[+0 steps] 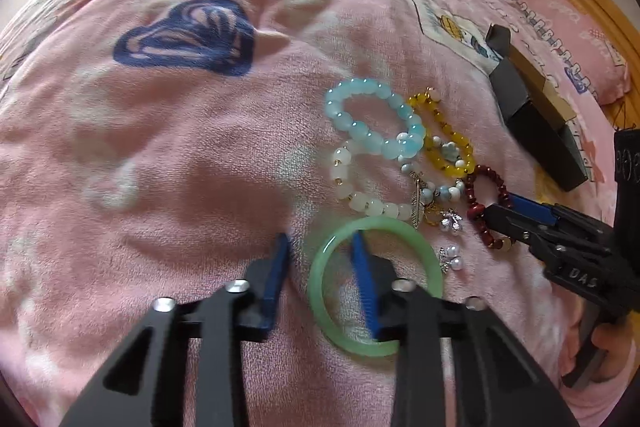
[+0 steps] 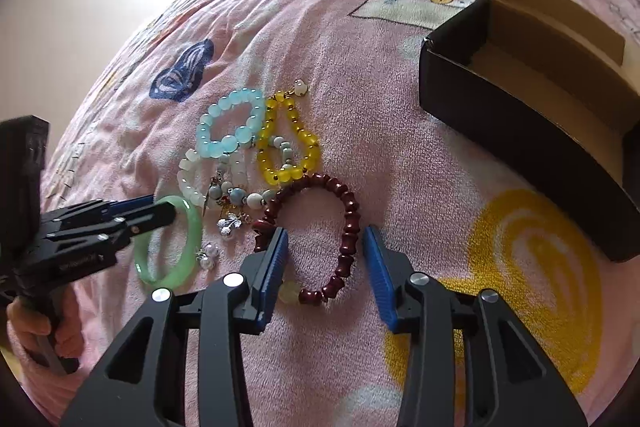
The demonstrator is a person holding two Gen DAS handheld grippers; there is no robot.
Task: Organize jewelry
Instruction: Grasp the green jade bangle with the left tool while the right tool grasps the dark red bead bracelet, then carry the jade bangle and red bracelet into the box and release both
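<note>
Several bracelets lie on a pink blanket. A green jade bangle (image 1: 328,311) (image 2: 188,247) lies flat; my left gripper (image 1: 320,247) is open, its right finger inside the ring and its left finger outside, straddling the bangle's left side. A dark red bead bracelet (image 2: 348,223) (image 1: 472,203) lies in front of my right gripper (image 2: 326,231), which is open with its fingers straddling the bracelet's right side. Light blue (image 2: 228,131), yellow (image 2: 288,147) and white (image 2: 192,183) bead bracelets lie behind them.
An open black cardboard box (image 2: 500,115) (image 1: 536,123) with a brown inside lies on the blanket to the right. Small silver and pearl charms (image 2: 232,223) (image 1: 452,259) lie between the bangle and the red bracelet. A pillow (image 1: 568,39) is far right.
</note>
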